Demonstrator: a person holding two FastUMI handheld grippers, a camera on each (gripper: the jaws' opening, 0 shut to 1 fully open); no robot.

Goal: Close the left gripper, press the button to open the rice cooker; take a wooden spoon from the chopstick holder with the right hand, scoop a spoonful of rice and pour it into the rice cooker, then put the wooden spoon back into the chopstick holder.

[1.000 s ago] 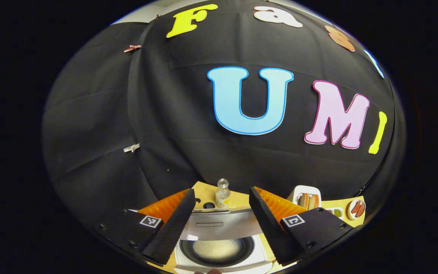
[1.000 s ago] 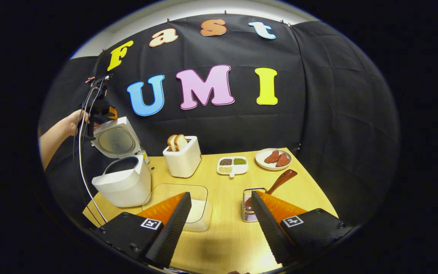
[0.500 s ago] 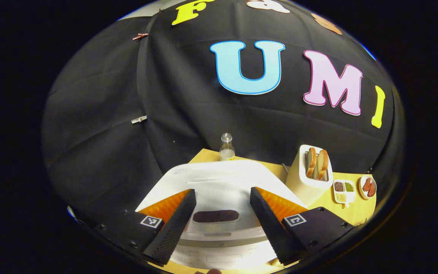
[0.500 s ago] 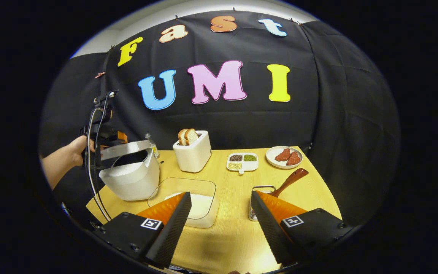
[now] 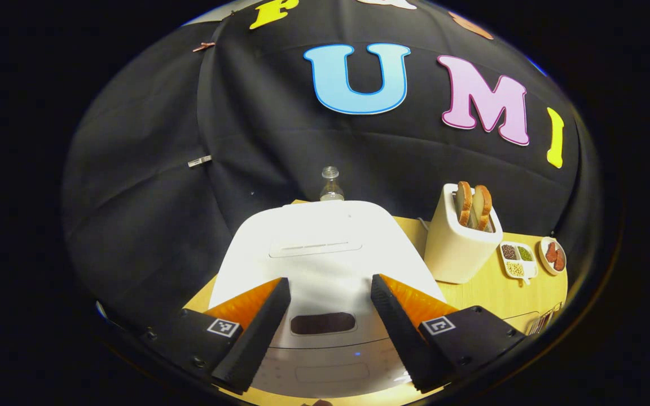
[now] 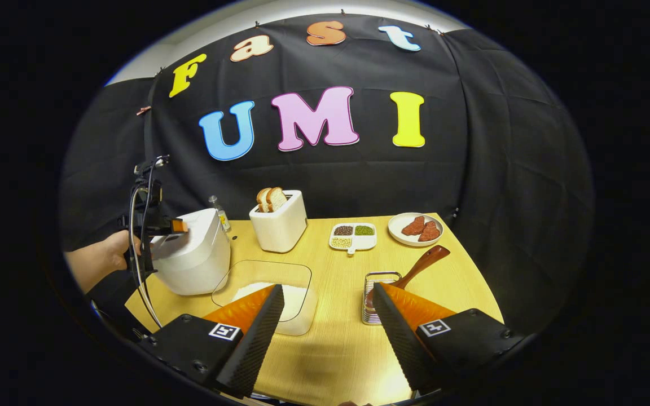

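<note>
One white rice cooker, lid down, under the left gripper, fingers wide. Right gripper fingers wide, empty. One brown wooden spoon in the wire chopstick holder on the counter. Two toast slices; no legible labels.

I see the white rice cooker standing at the table's far-left corner with its lid down; in the left gripper view its smooth top carries a dark oval window near the front edge. The wooden spoon leans in the metal chopstick holder, bowl down, reddish-brown handle slanting up and to the right. The rice lies white in a clear tray just beside the cooker.
</note>
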